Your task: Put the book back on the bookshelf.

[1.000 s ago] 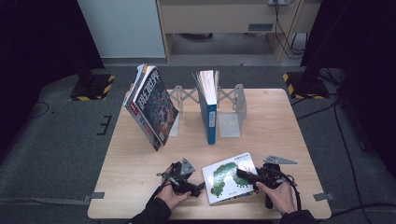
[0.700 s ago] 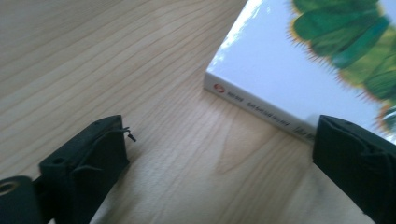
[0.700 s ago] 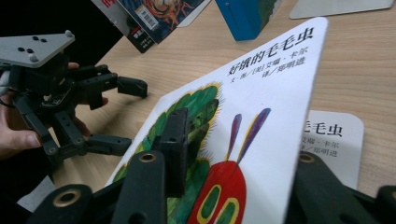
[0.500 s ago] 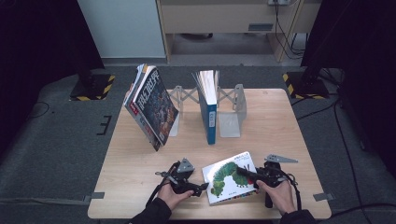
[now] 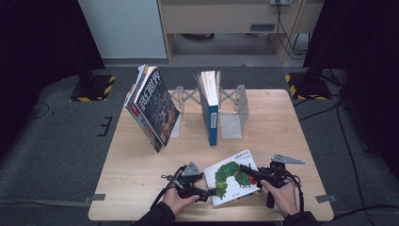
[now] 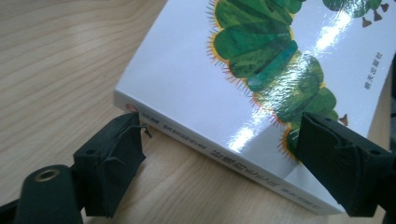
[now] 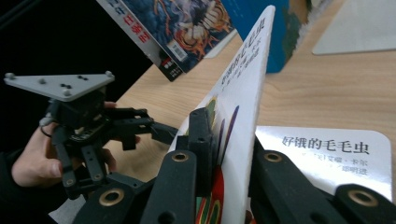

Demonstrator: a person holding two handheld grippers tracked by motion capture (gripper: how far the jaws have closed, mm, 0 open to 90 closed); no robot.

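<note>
Right gripper (image 5: 249,170) clamped on front cover (image 7: 243,93) of caterpillar book (image 5: 235,181), lifting it; left gripper (image 5: 207,192) wide open, just closing slightly, straddling book's spine corner (image 6: 140,112).

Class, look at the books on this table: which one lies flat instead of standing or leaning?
The white caterpillar book at the near edge, between the two grippers; the blue book stands upright and the comic books lean.
</note>
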